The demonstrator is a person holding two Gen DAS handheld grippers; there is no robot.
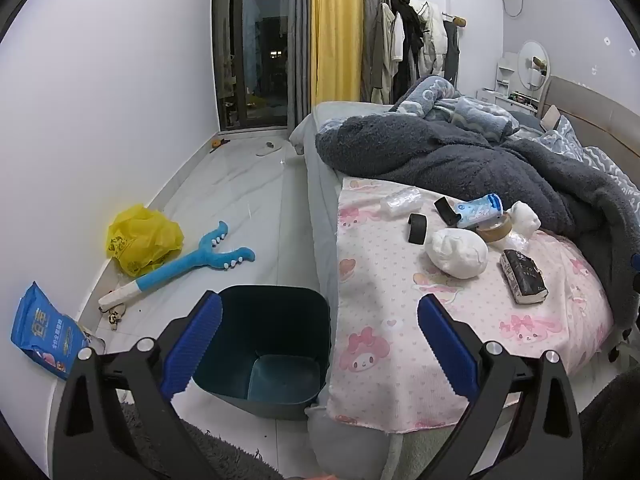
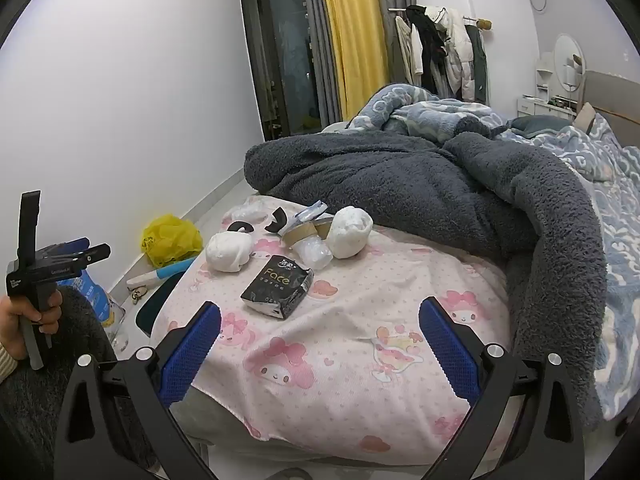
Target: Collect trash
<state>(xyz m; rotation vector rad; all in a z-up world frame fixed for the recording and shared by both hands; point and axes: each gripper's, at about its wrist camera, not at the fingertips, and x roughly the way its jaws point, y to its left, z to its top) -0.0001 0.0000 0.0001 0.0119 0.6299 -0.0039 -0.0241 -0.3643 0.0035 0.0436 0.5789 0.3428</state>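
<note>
Bin [image 1: 276, 304] on floor beside bed [image 1: 320, 200], nothing visible inside

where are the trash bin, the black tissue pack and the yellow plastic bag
trash bin [image 1: 280, 308], left wrist view, inner back wall
black tissue pack [image 2: 278, 286], right wrist view, printed top face
yellow plastic bag [image 1: 142, 242], left wrist view, middle of the crumpled bag
</note>
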